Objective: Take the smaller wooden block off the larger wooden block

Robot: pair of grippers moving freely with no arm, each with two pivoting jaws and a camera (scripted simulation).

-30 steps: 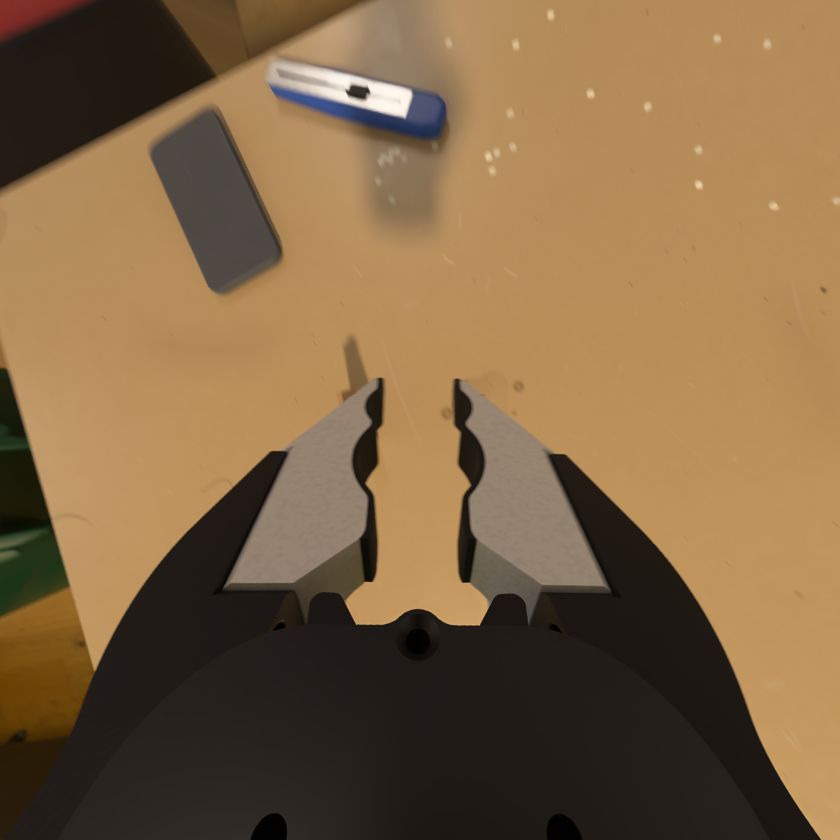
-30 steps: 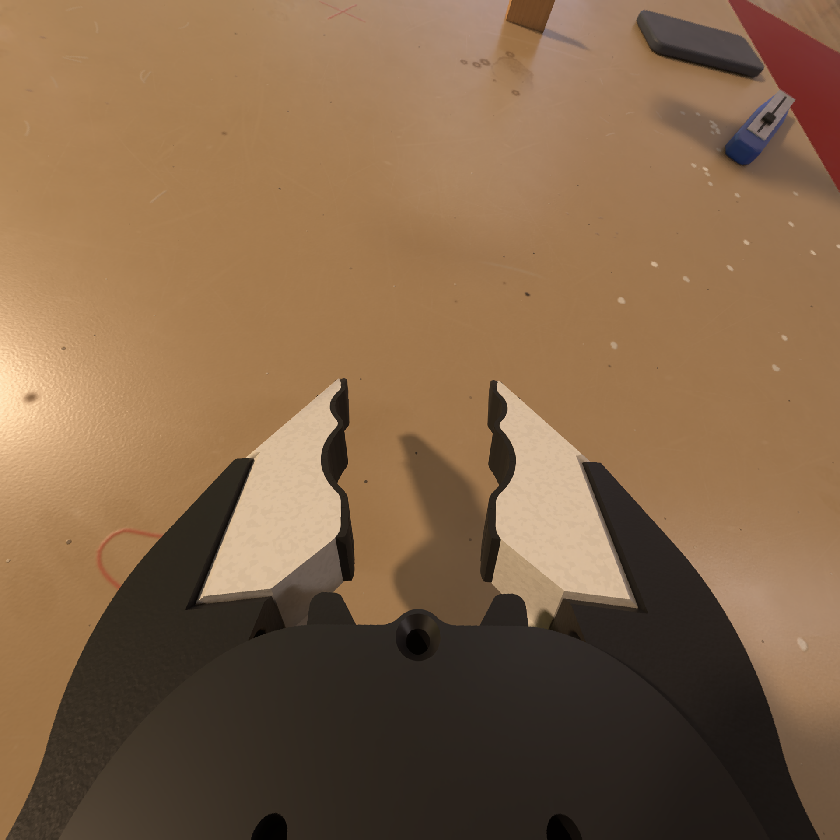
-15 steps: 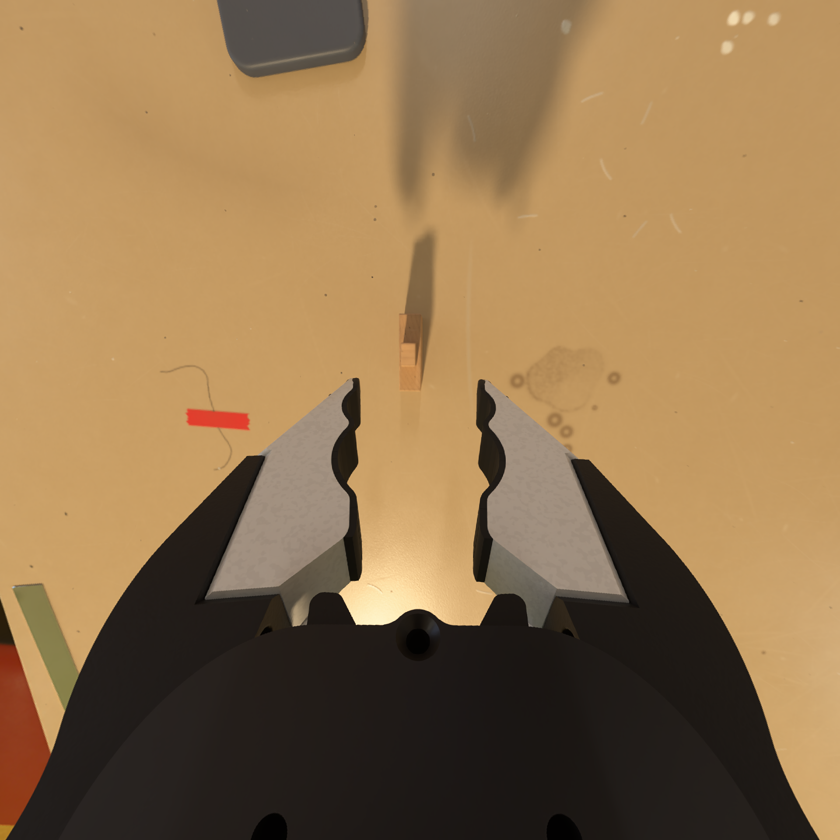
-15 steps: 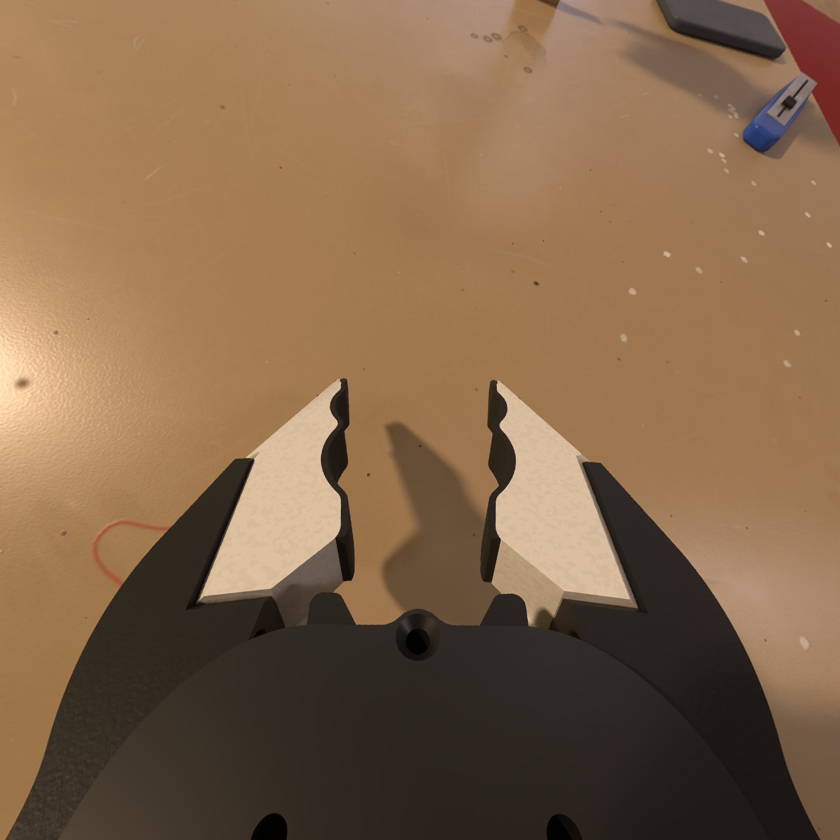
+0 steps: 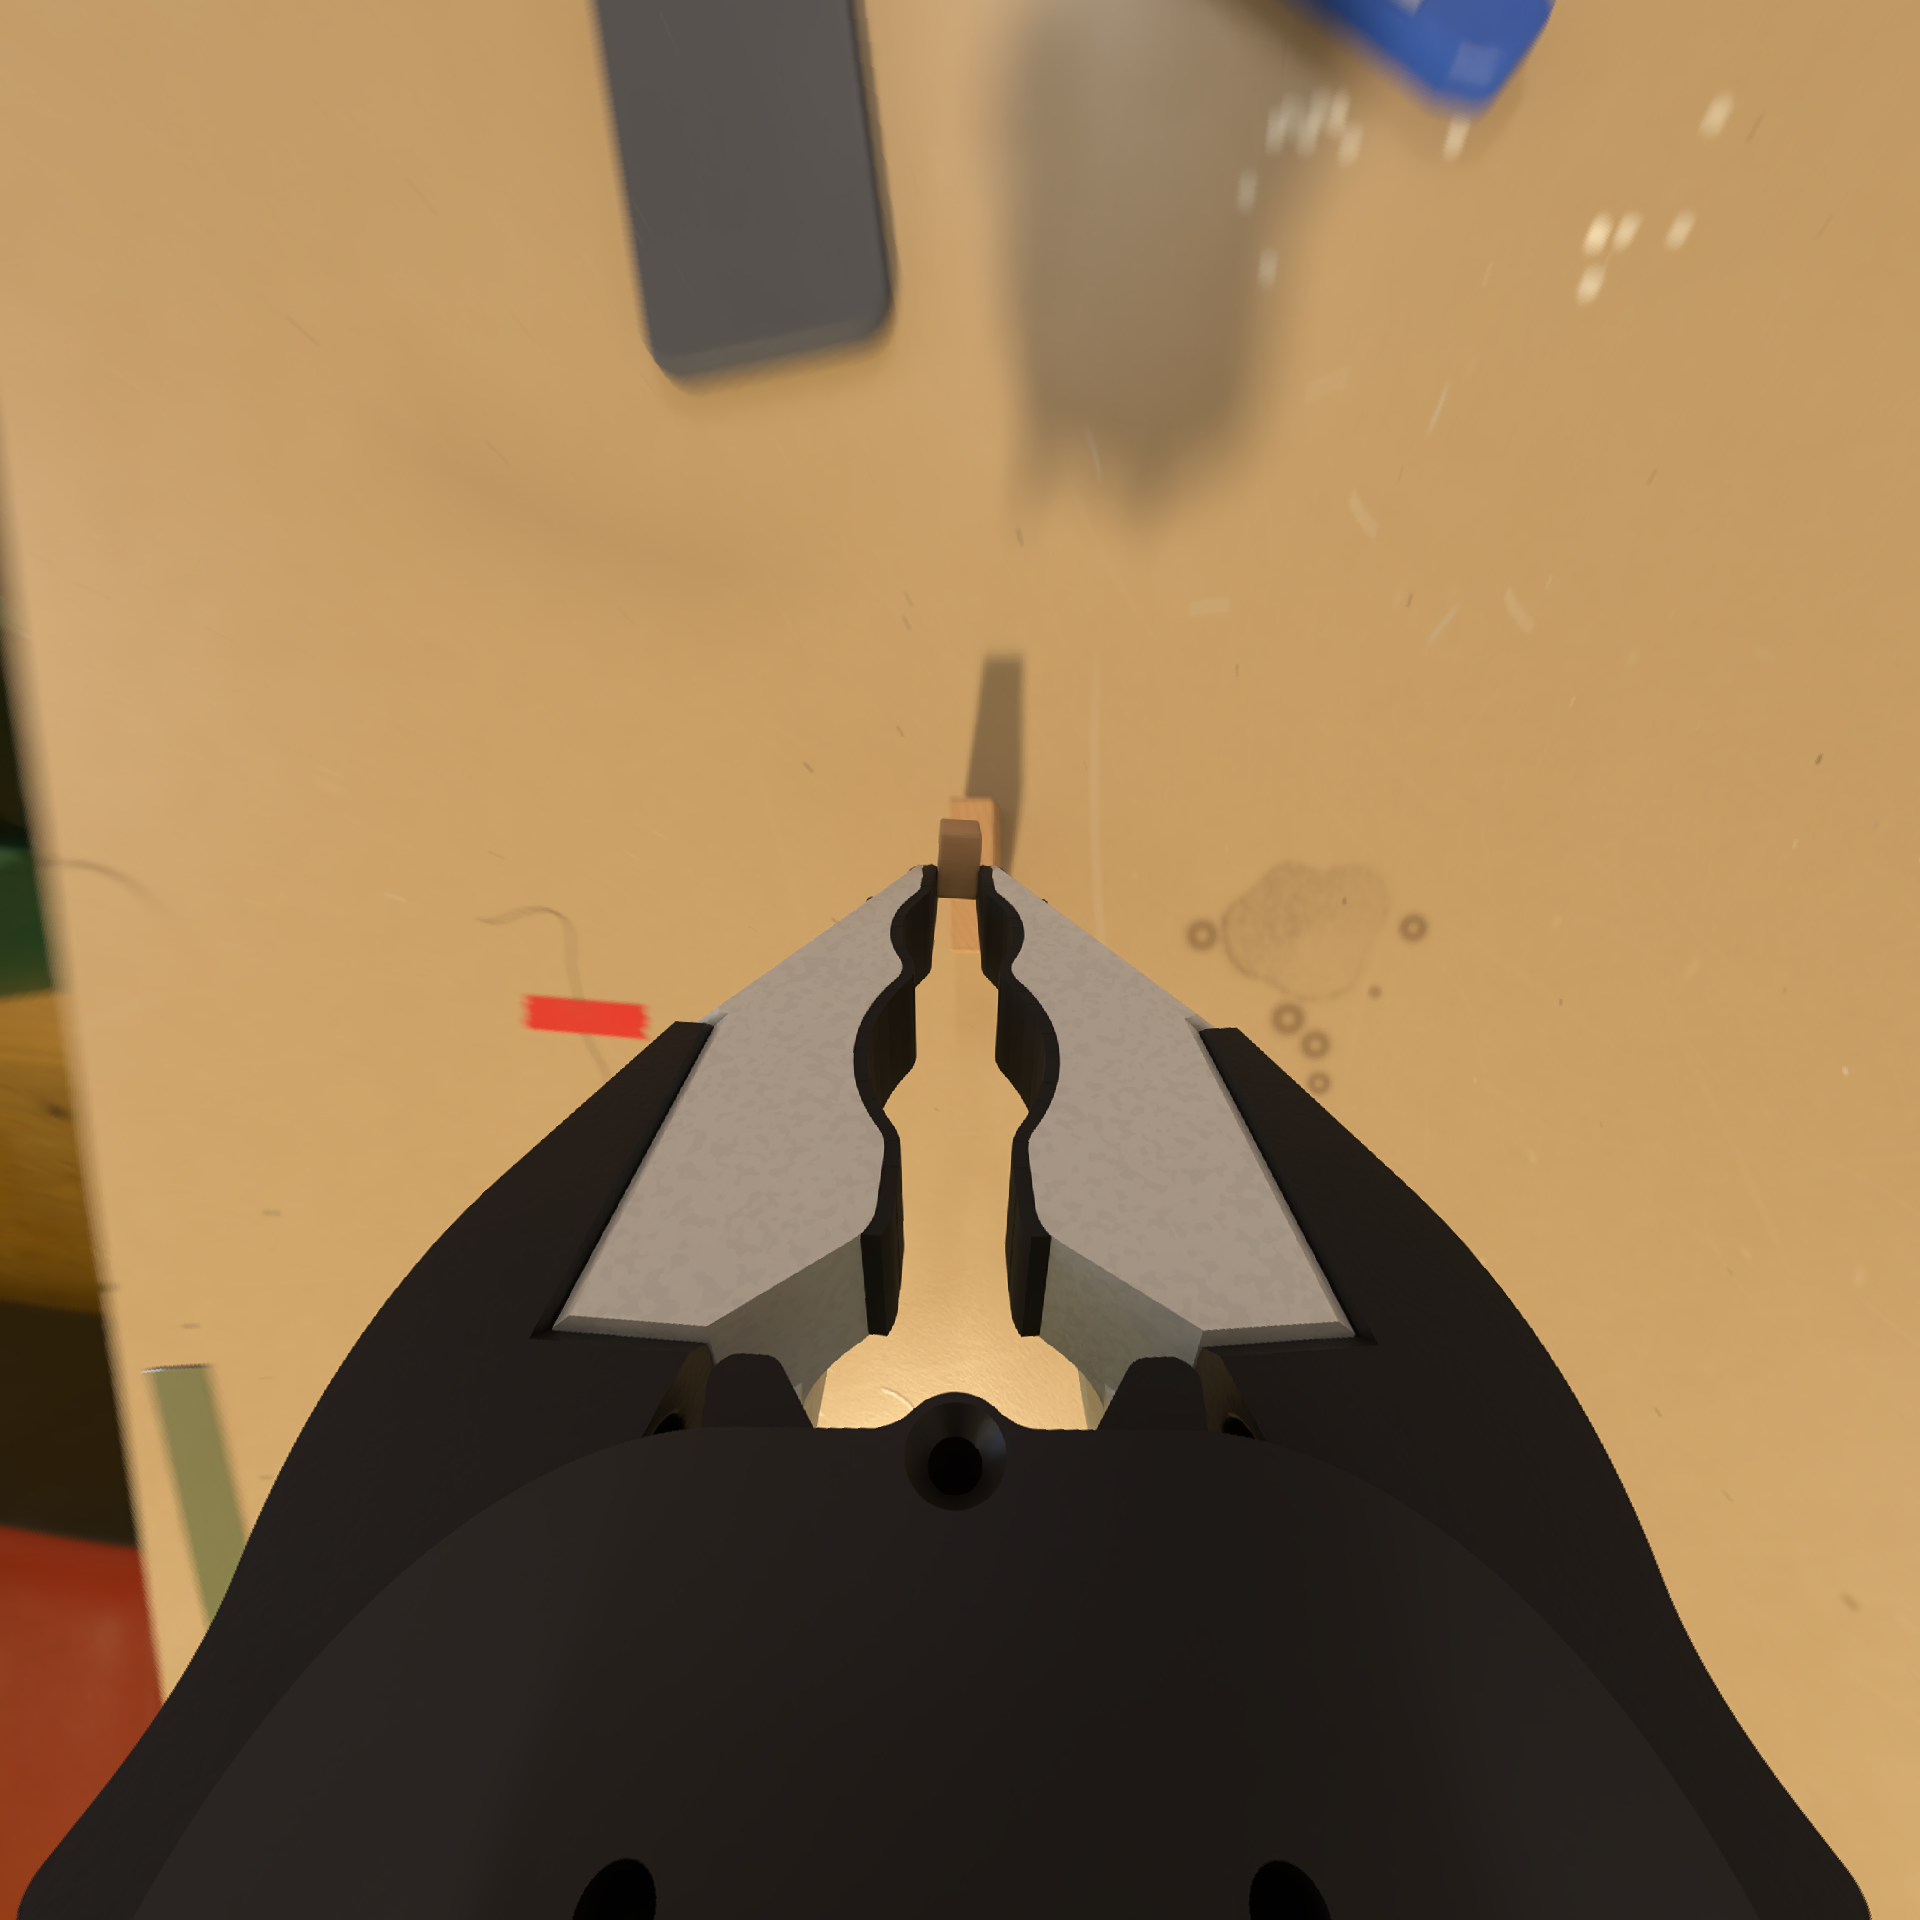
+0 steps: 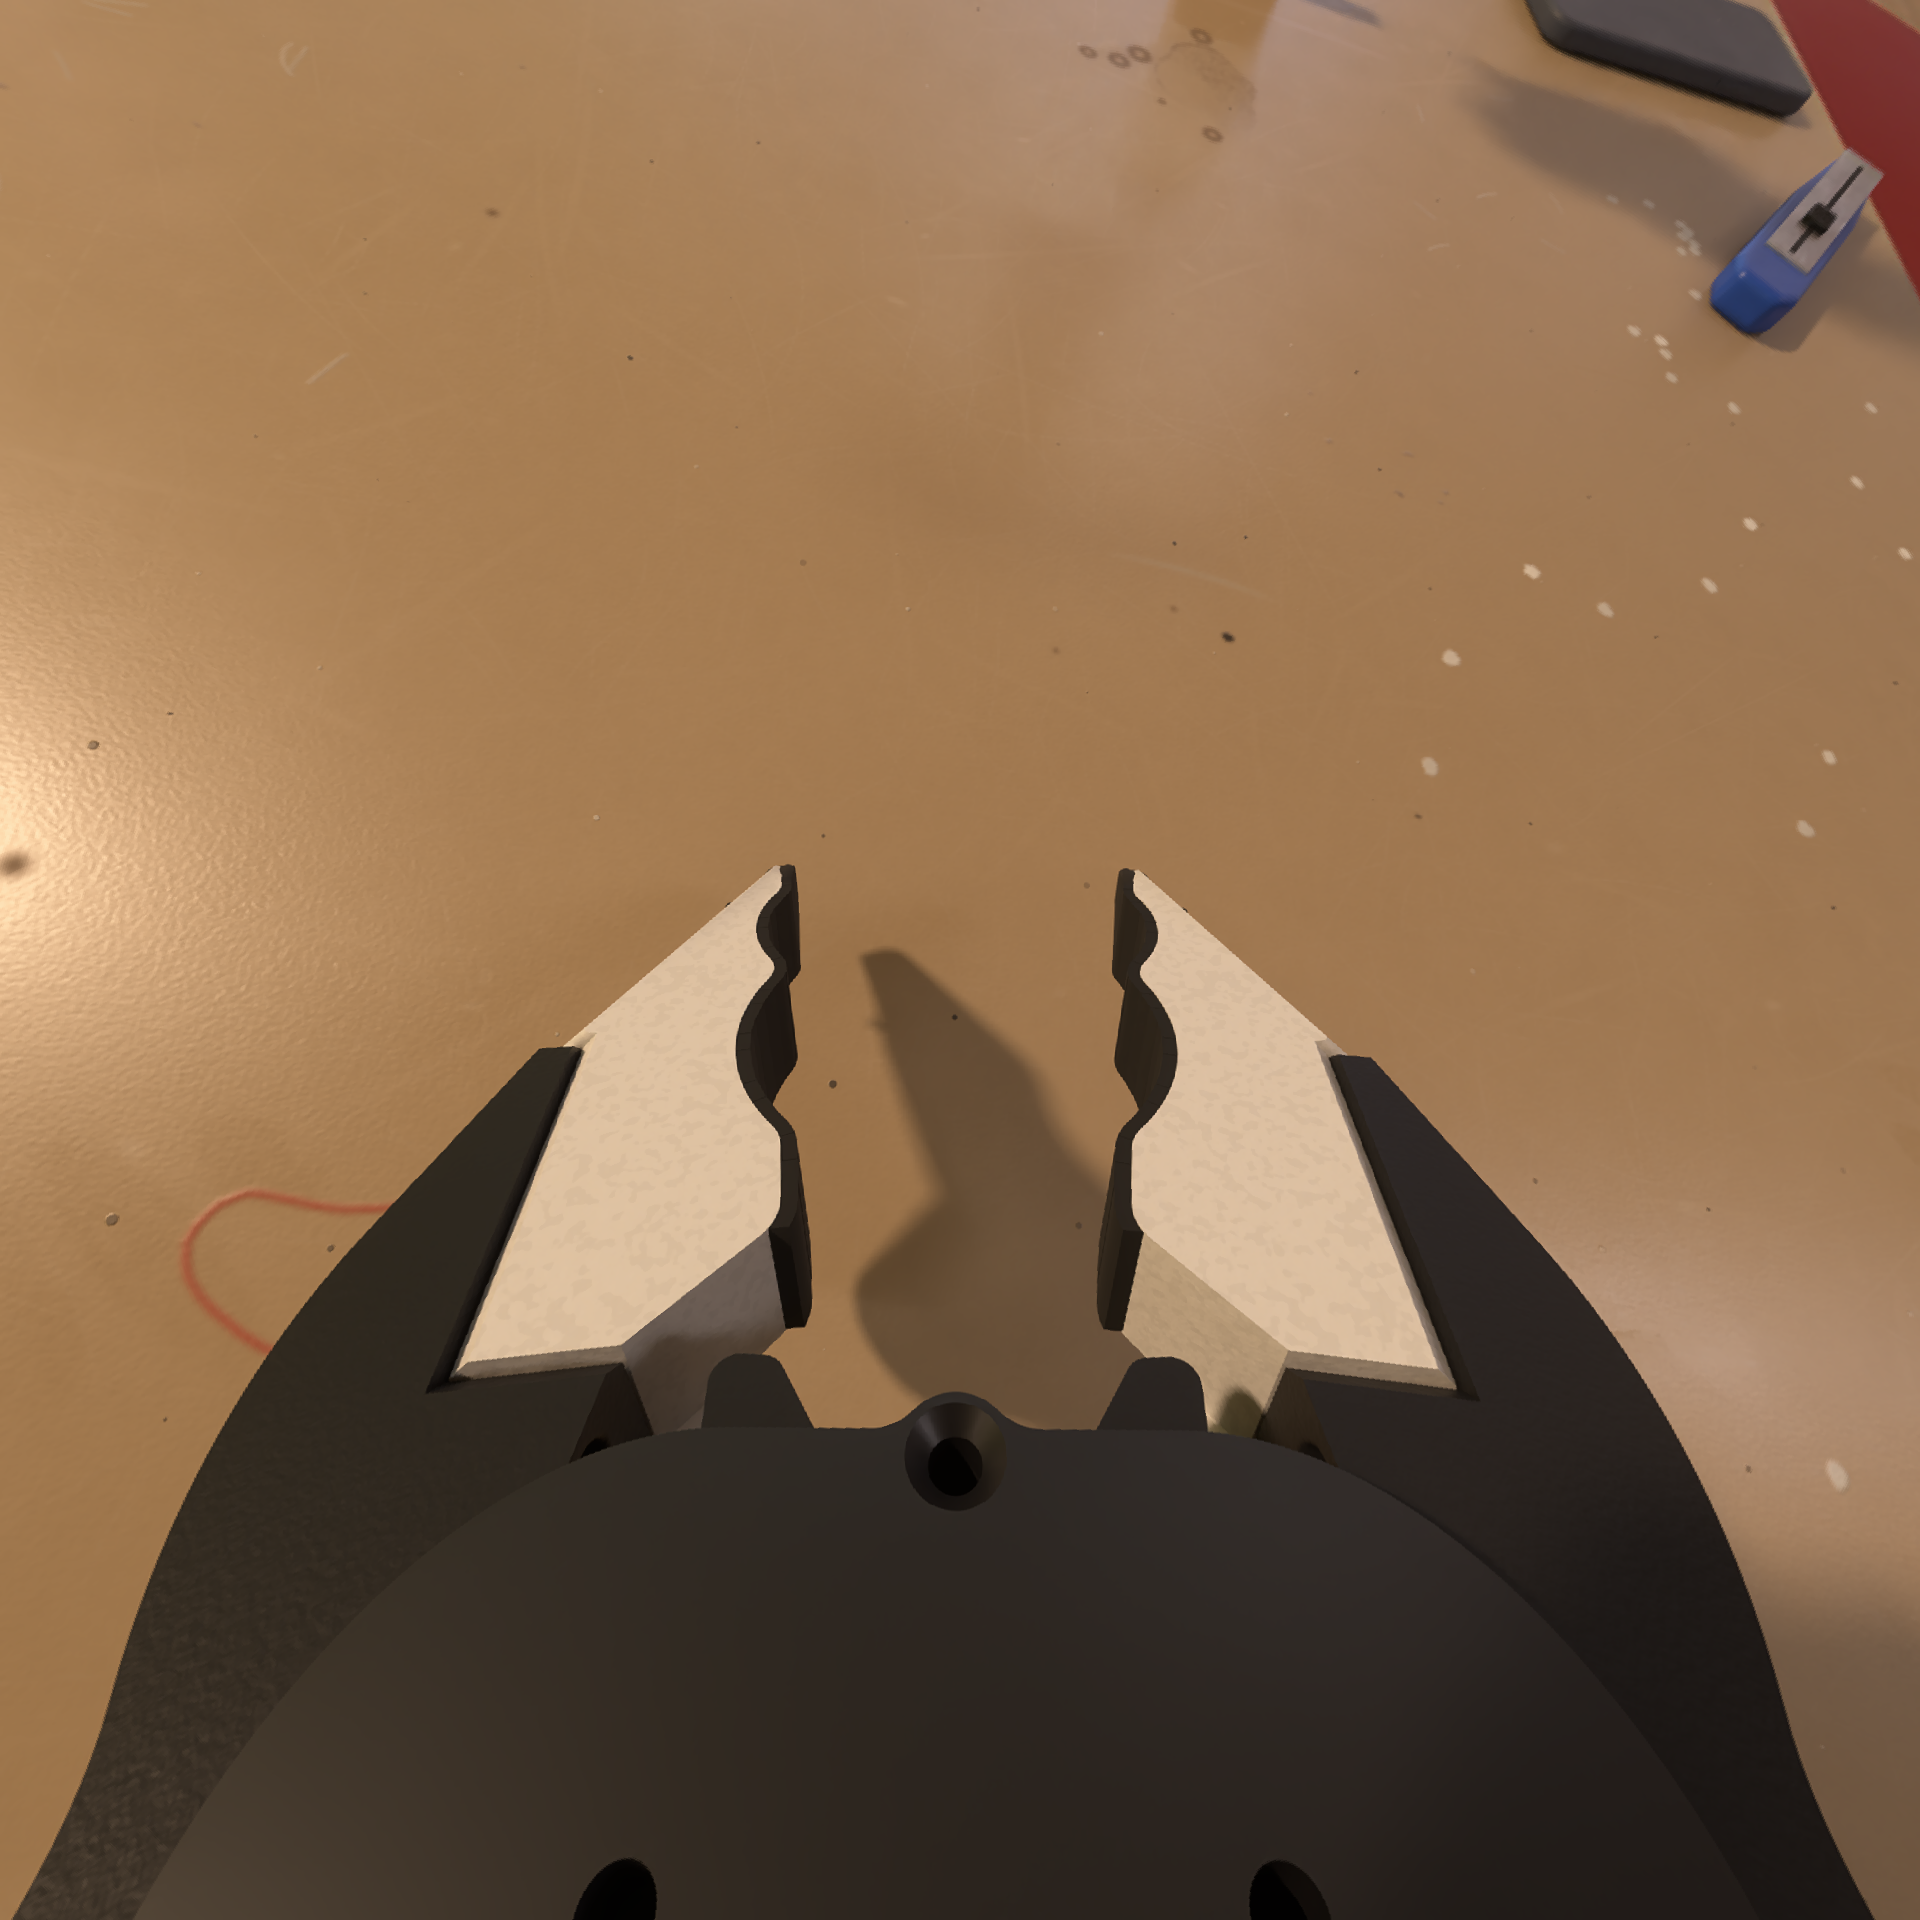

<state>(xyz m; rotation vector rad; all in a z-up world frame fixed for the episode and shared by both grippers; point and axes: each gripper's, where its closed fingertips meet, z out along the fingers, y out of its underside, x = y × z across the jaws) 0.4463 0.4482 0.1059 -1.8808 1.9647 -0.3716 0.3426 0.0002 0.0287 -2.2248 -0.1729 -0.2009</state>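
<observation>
In the left wrist view I look down on the tan table. The smaller wooden block (image 5: 959, 847) sits between the tips of my left gripper (image 5: 957, 885), which is shut on it. The larger wooden block (image 5: 965, 932) stands on edge under it and shows as a thin strip between the fingers and behind the small block. My right gripper (image 6: 956, 883) is open and empty, low over bare table far from the blocks. Neither block shows in the right wrist view.
A dark grey flat slab (image 5: 748, 177) and a blue utility knife (image 5: 1444, 42) lie beyond the blocks; both also show in the right wrist view, the slab (image 6: 1673, 47) and the knife (image 6: 1797, 244). Red tape (image 5: 585, 1015) lies left of my fingers. The table edge (image 5: 31, 727) runs down the left.
My left gripper has moved over the blocks, come down and closed its fingers on the smaller block. My right gripper has stayed open and drifted slightly back.
</observation>
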